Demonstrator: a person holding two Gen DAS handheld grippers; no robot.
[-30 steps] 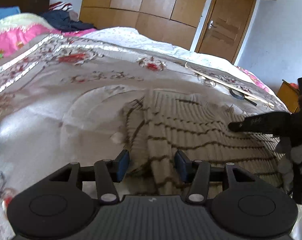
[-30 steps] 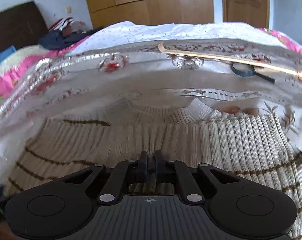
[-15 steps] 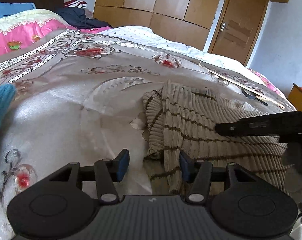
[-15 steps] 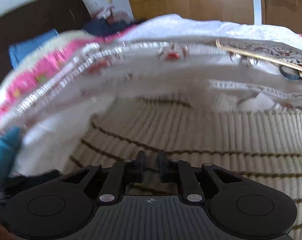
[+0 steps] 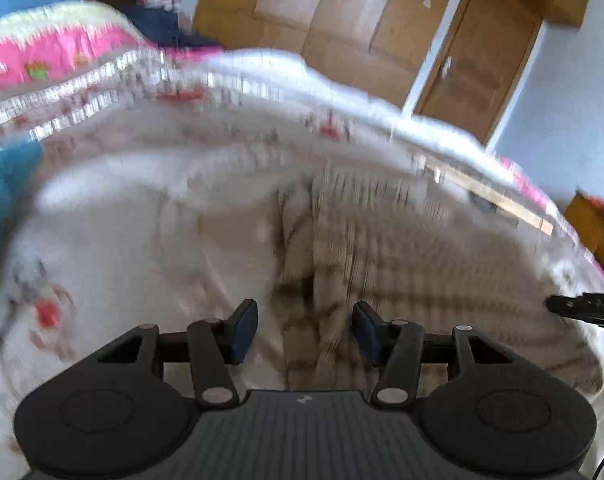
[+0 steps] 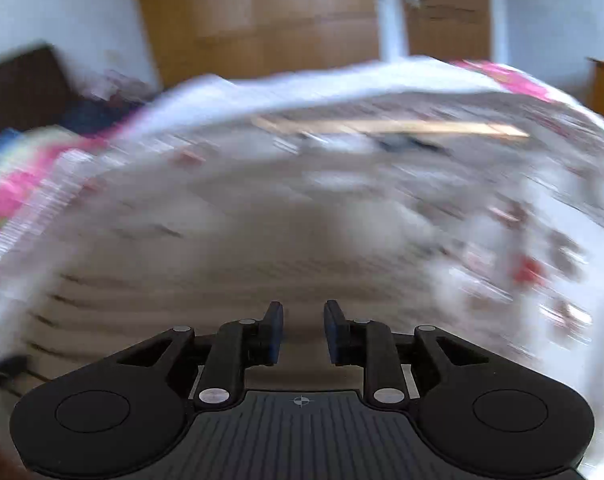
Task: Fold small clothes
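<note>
Nearest me, the left gripper [image 5: 305, 332] hangs with its jaws well apart over the folded edge of the striped ribbed sweater [image 5: 401, 264], gripping nothing, while the right gripper [image 6: 303, 330] has just been opening, its jaws now parted with only knit showing behind the gap and nothing pinched. The sweater lies part-folded on the floral bedspread [image 5: 114, 248], so I judge one fold has just been let go, and the next move calls for a fresh hold on an outer edge. Farther back lie a wooden stick [image 6: 385, 127] and the wardrobe [image 5: 333, 12], all blurred.
</note>
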